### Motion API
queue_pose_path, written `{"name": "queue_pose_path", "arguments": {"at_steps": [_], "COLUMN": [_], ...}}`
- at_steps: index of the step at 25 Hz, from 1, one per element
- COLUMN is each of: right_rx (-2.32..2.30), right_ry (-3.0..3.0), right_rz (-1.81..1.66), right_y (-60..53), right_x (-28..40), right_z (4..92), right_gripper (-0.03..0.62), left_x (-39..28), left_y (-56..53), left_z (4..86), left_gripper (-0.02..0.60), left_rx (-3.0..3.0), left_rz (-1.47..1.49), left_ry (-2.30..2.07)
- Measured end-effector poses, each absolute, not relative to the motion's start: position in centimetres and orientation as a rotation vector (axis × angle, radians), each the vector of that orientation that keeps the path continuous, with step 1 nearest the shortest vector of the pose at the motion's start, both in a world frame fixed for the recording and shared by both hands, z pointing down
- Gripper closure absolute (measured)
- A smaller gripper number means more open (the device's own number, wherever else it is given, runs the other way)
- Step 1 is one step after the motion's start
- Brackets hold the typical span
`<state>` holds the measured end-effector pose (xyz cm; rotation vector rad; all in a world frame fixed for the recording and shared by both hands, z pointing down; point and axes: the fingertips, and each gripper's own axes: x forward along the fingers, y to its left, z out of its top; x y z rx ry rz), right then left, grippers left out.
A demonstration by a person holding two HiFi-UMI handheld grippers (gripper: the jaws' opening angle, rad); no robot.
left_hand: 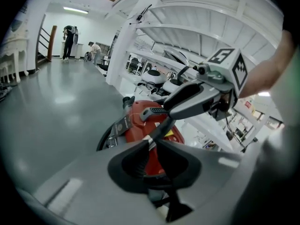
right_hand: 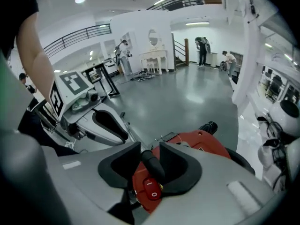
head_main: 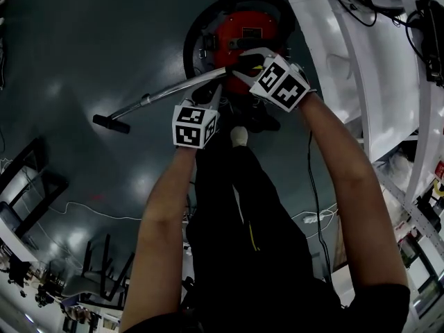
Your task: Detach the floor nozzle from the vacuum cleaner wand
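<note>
The left claw (left_hand: pixel 153 150) is standing just a little bit open. A thin bar (left_hand: pixel 161 131) is running through the small gap, and the pads are not looking pressed on it. The right claw (right_hand: pixel 150 161) is standing wider. A dark tube (right_hand: pixel 153 167) is sitting between its jaws, right over the red vacuum (head_main: pixel 246 30) (the one with the red switch (right_hand: pixel 151 190)). I think this claw is not squeezing yet.

In the head view both claws are hanging close together at the top middle, right by the vacuum. The nozzle (head_main: pixel 111 123) is lying on the floor (head_main: pixel 76 47) at the middle left, well apart from both claws. The wand (head_main: pixel 163 94) is joining the two ends. It is running long and slanted from the vacuum at the top middle down to the nozzle at the left.

So the nozzle is lying to the left of the claws, along the wand. The left claw is the nearer one. I am guessing the left claw needs to go left down the wand to the nozzle, with the right claw holding the top end.
</note>
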<state>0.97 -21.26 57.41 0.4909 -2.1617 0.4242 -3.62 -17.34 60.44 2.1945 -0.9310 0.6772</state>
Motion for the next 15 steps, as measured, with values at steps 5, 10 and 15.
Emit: {"name": "queue_pose_path", "arguments": {"at_steps": [5,10,15], "right_rx": [0.289,0.12,0.059], "right_ry": [-2.121,-2.068,-2.033], "right_rz": [0.316,0.2,0.179], "right_y": [-21.0,-20.7,-20.4], "right_x": [0.6,0.6,0.9], "right_z": [58.8,59.6,60.7], "right_gripper": [0.434,0.425,0.416], "left_x": [-3.6,-2.5,-2.4], "left_y": [-18.2,-19.0,-19.4], "left_z": [60.9,61.4,62.2], "left_gripper": [0.499,0.465,0.438], "left_rx": [2.178,2.227,2.247], "left_rz": [0.666,0.686,0.729], "left_ry": [-0.919,-0.851,-0.809]}}
